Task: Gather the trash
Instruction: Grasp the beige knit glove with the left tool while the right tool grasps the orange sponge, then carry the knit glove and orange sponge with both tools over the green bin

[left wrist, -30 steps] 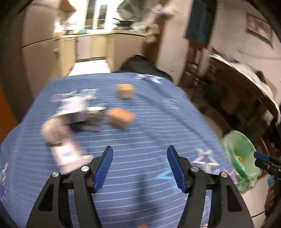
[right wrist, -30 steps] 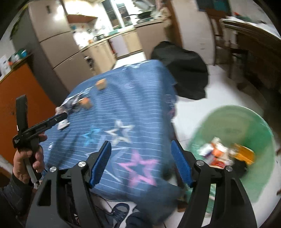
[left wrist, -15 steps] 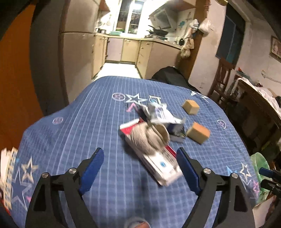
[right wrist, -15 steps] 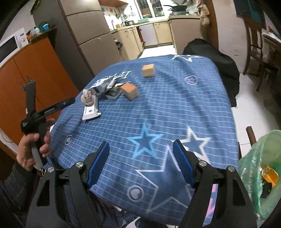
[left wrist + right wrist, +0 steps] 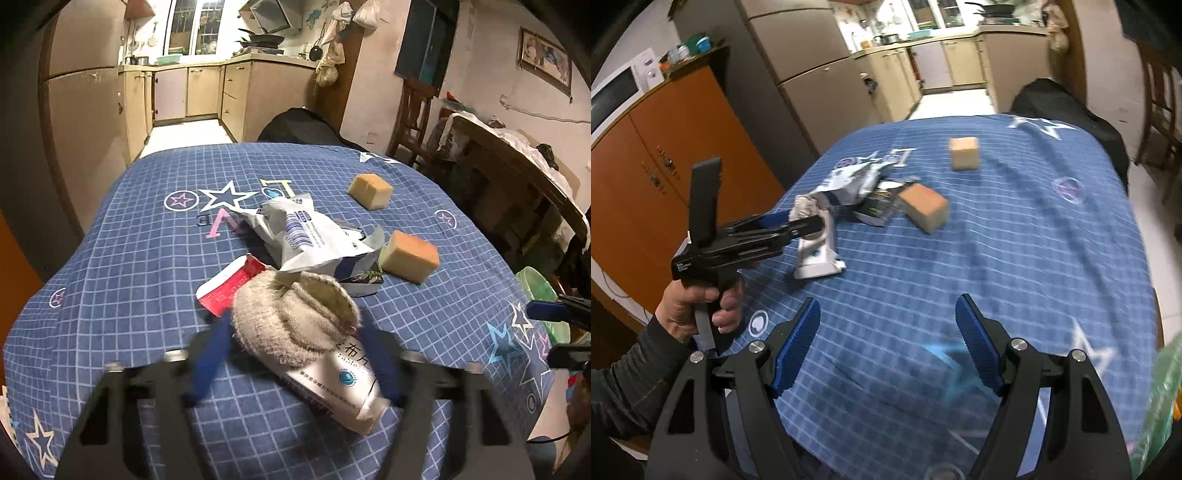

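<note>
Some rubbish already lay in the green plastic bag point(image 5: 539, 295), but as the left gripper point(image 5: 295, 354) was closing around the grey woolly bundle point(image 5: 295, 321), the empty right gripper point(image 5: 886, 347) gaped and crumpled wrappers point(image 5: 314, 240) remained.

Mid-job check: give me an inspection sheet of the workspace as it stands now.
Surface: blue checked tablecloth with stars covers the table.
Job's things: grey balled sock on a long white and red packet; crumpled white wrapper and dark flat packet behind.
Clutter: two tan sponge blocks.
Grippers: left gripper closing around sock and packet, contact unclear from blur; right gripper open, empty.
Cables: dark cable at the table's right edge.
Surroundings: green bag beside table; fridge, orange cabinet.
</note>
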The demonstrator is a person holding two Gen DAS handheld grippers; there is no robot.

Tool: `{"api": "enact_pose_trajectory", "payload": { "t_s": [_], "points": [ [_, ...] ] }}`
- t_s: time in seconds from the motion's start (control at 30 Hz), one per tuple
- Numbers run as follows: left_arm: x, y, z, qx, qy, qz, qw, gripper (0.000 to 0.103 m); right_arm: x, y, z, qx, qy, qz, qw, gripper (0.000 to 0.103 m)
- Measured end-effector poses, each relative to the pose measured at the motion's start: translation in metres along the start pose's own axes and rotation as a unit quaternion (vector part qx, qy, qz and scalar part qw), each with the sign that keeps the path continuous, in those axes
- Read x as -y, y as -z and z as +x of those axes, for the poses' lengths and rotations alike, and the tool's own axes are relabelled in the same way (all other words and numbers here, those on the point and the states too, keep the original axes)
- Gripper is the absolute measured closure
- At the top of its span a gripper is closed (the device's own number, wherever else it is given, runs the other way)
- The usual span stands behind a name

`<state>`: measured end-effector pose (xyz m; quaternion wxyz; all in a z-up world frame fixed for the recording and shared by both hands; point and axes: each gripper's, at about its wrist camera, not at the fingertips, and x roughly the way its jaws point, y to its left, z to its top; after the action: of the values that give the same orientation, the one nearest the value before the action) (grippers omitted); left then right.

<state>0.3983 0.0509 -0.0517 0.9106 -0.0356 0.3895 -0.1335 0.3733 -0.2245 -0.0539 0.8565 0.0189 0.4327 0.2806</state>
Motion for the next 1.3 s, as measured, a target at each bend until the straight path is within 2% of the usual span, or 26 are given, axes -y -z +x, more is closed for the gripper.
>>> {"api": "enact_pose_trajectory", "payload": {
  "t_s": [0.1,0.17,0.33,0.43,0.53,0.6,0.8,0.93,1.1,1.3],
  "points": [
    [-0.006,-0.001,-0.002,0.011,0.004,-0.02,0.9997,0.057,-0.006,-0.01,0.016,-0.006,-0.001,-0.012,1.0,0.03],
    [-0.012,0.001,-0.007,0.019,0.001,-0.03,0.9994,0.058,-0.008,-0.019,0.026,-0.008,0.008,-0.028,1.0,0.03],
    [-0.02,0.006,-0.019,0.035,-0.003,-0.055,0.9979,0.058,0.0,-0.052,0.052,-0.008,0.06,-0.074,0.995,0.031],
    [-0.024,0.009,-0.028,0.042,-0.004,-0.075,0.9963,0.058,0.007,-0.073,0.077,-0.024,0.079,-0.096,0.992,0.031],
    [-0.024,0.011,-0.035,0.044,-0.001,-0.078,0.996,0.058,0.008,-0.079,0.098,-0.046,0.086,-0.115,0.989,0.031],
    [-0.021,0.012,-0.037,0.043,0.0,-0.072,0.9965,0.058,0.007,-0.08,0.109,-0.059,0.095,-0.126,0.986,0.035],
    [-0.01,0.02,-0.034,0.035,0.0,-0.075,0.9965,0.058,0.007,-0.074,0.121,-0.068,0.122,-0.131,0.982,0.069],
    [-0.001,0.024,-0.039,0.041,-0.011,-0.075,0.9963,0.058,0.007,-0.064,0.095,-0.027,0.132,-0.108,0.985,0.073],
    [0.017,0.029,-0.061,0.062,-0.04,-0.075,0.9945,0.058,0.008,-0.04,0.034,0.043,0.137,-0.051,0.988,0.074],
    [0.063,0.033,-0.09,0.091,-0.045,-0.05,0.9936,0.058,0.001,-0.003,-0.045,0.119,0.159,-0.012,0.98,0.074]
  ]
}}
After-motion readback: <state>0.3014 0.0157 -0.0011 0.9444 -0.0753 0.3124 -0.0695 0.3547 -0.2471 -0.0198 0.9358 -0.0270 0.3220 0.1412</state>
